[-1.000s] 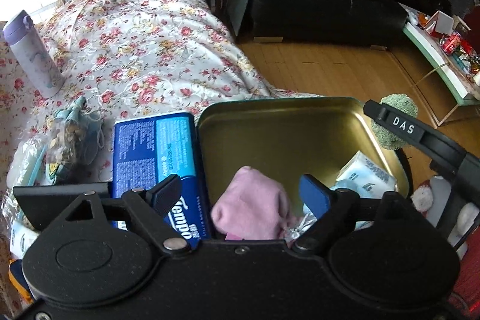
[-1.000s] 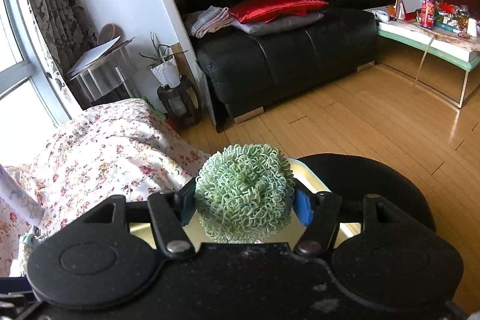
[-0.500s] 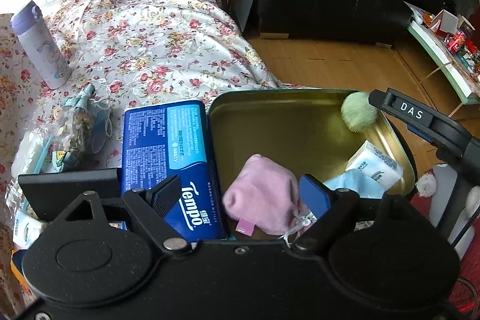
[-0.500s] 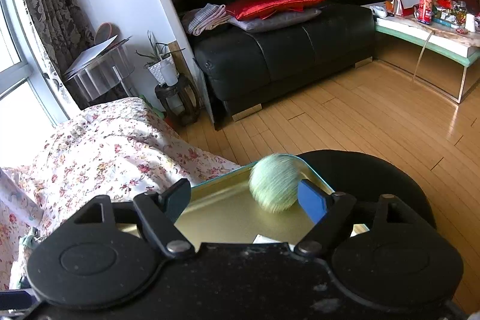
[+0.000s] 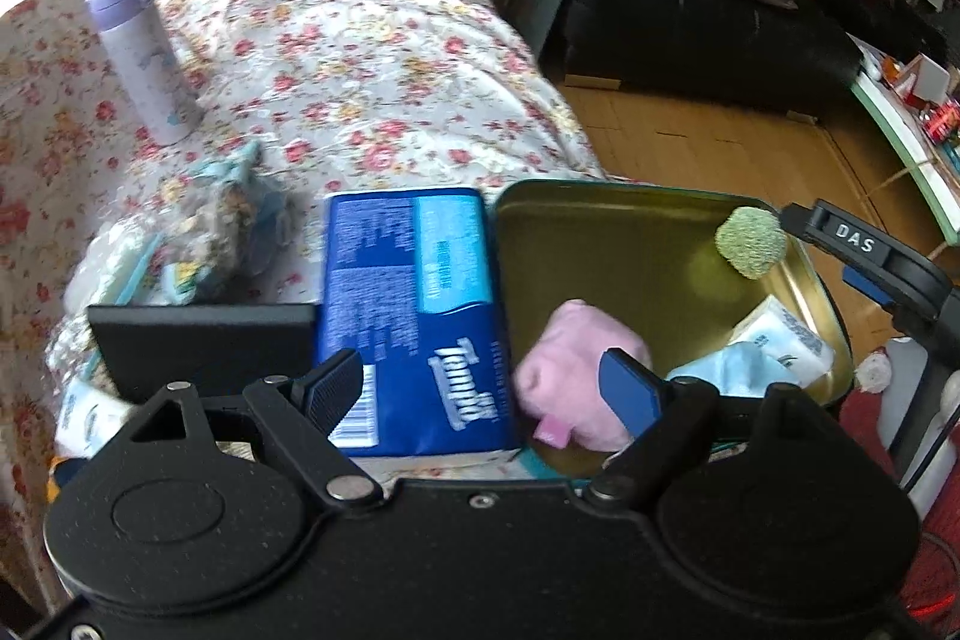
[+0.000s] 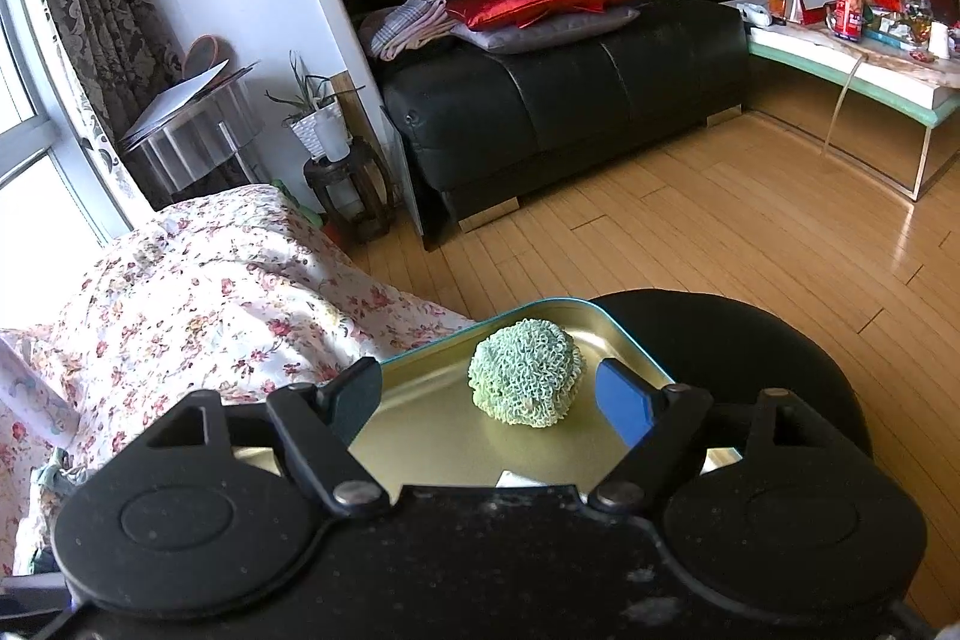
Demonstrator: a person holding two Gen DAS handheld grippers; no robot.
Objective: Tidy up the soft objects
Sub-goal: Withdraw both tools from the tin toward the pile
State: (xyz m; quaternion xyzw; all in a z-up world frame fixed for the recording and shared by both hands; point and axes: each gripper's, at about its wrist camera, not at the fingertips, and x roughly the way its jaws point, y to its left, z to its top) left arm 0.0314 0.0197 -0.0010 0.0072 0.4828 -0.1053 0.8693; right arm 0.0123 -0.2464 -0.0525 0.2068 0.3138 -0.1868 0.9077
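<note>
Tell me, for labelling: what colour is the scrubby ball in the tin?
Pale green ball, clearest in the right wrist view.

A tin (image 5: 630, 244) sits at the right edge of a bed (image 5: 360, 58). Inside it, a scrubber ball (image 5: 750, 242) lies in the far right corner, a sock (image 5: 570, 364) near the front, and tissue packets (image 5: 780, 340) along the right wall. A tissue box (image 5: 414, 304) lies just left of the tin. A bottle (image 5: 144, 58) stands farther back, at the left.
</note>
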